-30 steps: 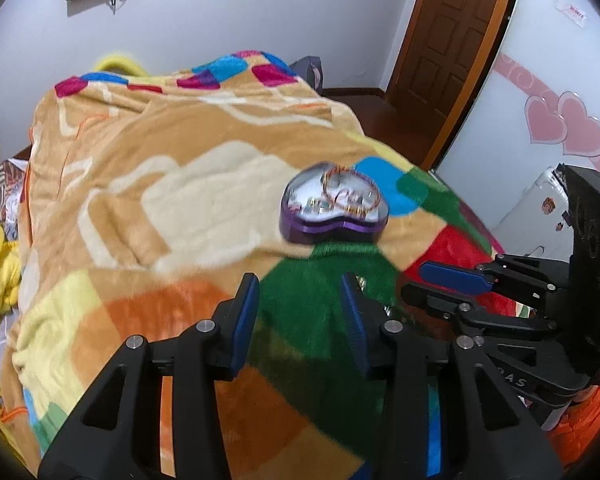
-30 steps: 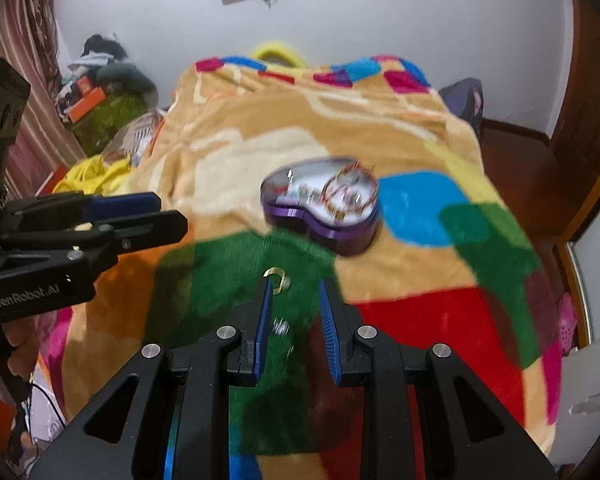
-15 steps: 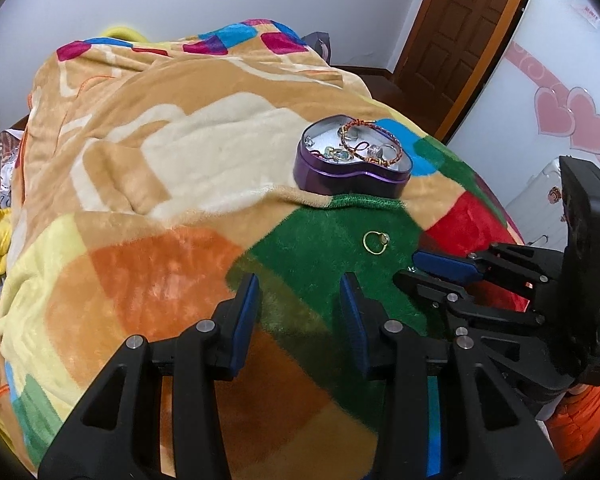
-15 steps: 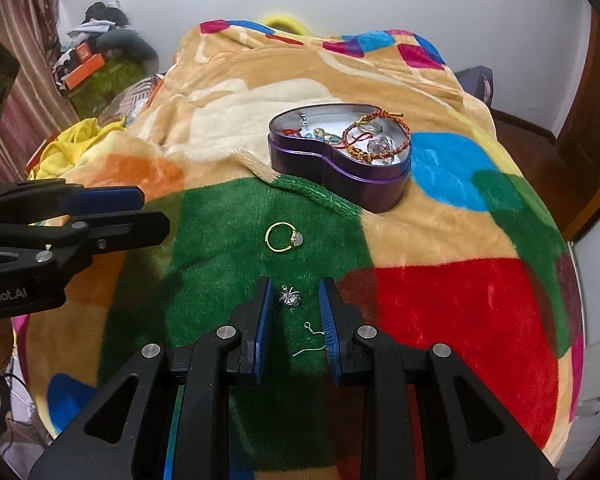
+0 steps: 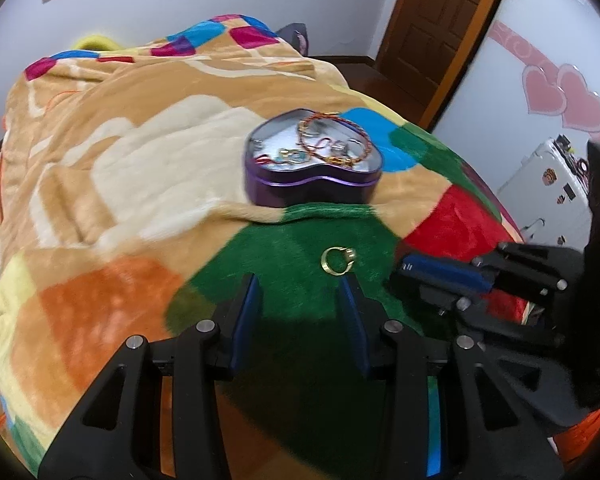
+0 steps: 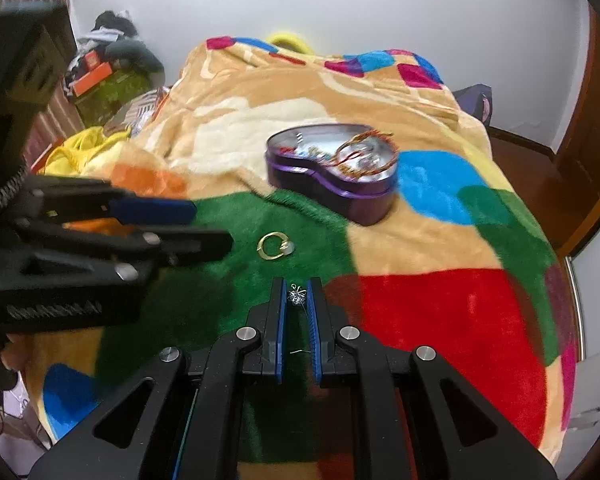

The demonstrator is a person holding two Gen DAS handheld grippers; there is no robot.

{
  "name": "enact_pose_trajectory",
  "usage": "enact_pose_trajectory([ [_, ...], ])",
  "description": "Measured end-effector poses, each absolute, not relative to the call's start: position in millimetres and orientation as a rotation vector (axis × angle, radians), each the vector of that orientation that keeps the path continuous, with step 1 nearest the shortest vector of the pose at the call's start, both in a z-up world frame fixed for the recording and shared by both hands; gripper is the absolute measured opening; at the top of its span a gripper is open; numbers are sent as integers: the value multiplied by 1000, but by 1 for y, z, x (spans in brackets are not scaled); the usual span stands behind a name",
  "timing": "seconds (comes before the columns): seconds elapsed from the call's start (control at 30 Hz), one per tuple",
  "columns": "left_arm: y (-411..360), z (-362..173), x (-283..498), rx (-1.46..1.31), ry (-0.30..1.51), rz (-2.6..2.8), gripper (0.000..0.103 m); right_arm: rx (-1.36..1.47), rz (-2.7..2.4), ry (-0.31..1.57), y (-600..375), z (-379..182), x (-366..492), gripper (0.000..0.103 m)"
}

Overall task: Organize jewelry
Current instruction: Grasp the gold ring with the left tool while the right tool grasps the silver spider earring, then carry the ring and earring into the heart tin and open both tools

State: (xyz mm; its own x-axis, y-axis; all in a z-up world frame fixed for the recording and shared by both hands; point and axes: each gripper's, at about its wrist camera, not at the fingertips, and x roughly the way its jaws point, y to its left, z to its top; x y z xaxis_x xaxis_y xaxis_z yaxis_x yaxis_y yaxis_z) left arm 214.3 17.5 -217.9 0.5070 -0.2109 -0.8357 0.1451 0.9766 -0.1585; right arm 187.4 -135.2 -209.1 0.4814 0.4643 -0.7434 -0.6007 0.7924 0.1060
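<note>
A purple heart-shaped tin [image 5: 311, 168] with bracelets and small jewelry inside sits on the patchwork blanket; it also shows in the right wrist view [image 6: 331, 172]. A gold ring [image 5: 337, 260] lies on the green patch, just ahead of my open, empty left gripper [image 5: 300, 284]; the ring also shows in the right wrist view [image 6: 275, 245]. My right gripper [image 6: 298, 294] has its jaws narrowly apart around a small silver earring [image 6: 296, 295] on the green patch. I cannot tell whether the pads touch it.
The blanket [image 5: 140, 160] covers a bed. Clothes and clutter [image 6: 108, 68] pile up at the far left. A wooden door [image 5: 431, 20] and a white cabinet [image 5: 547, 196] stand to the right. Each gripper shows in the other's view.
Both grippers have moved forward and lower toward the green patch. The right jaws have narrowed, with the silver earring now between their tips. The ring now lies close to the left fingertips.
</note>
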Motion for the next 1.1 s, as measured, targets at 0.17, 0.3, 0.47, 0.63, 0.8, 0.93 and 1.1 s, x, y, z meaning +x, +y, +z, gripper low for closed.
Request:
enact_pose_trajectory([
  [0.17,6,-224,226,-61,1022,-213,41,-135,614,827,-152,-201,197,9],
  [0.3,0,-231,234,-68,1038,-232,40,-123,588,817,-160,-198,202,9],
  [0.47,-5,-238,237,-39,1038,-225,30,-104,583,815,-162,-198,205,9],
  [0.63,3,-237,235,-79,1026,-222,19,-89,587,808,-162,-196,206,9],
  [0.8,3,-228,230,-66,1004,-209,19,-83,591,786,-160,-187,208,9],
  [0.93,4,-217,226,-50,975,-202,19,-80,591,757,-160,-176,208,9],
  [1.1,9,-197,223,-60,932,-193,19,-69,592,713,-160,-162,208,9],
])
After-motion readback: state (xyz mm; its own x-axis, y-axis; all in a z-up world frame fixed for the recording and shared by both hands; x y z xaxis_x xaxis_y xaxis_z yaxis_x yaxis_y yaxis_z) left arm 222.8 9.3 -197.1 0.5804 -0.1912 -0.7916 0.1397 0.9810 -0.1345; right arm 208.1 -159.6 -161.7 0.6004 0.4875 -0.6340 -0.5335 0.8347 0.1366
